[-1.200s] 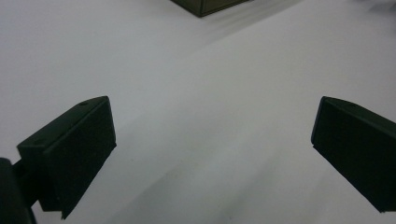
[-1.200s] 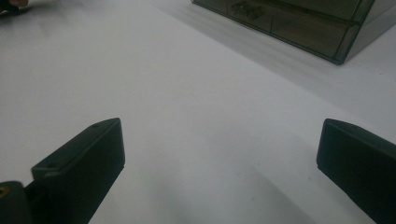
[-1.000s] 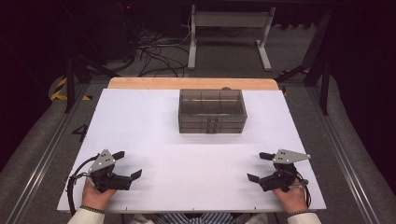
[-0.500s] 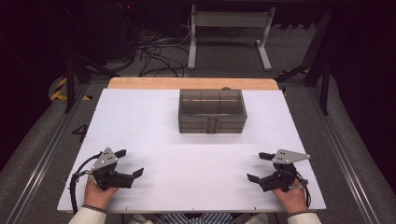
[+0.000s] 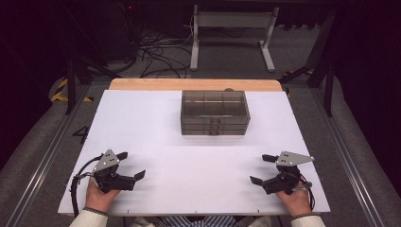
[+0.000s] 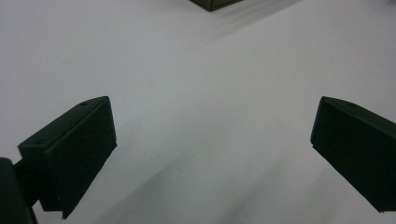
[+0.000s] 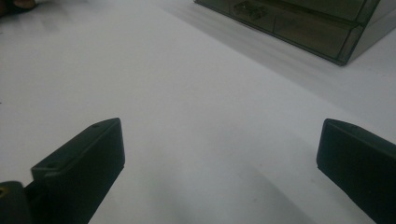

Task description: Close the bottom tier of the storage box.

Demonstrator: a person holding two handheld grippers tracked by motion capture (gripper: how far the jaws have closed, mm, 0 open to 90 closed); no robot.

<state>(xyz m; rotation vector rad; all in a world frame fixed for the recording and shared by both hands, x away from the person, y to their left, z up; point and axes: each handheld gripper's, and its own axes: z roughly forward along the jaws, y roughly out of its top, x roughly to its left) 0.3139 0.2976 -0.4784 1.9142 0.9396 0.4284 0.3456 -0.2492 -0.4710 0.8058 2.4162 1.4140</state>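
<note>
High view: left gripper (image 5: 133,165) and right gripper (image 5: 262,169) rest near the table's (image 5: 156,123) front corners, jaws spread wide, holding nothing. A smoky box (image 5: 215,112) sits well apart at the far middle; its contents are too dim to tell. Each gripper view crops it to a corner.

White table (image 5: 156,127) — one smoky clear drawer box (image 5: 215,113) toward its far edge.
</note>
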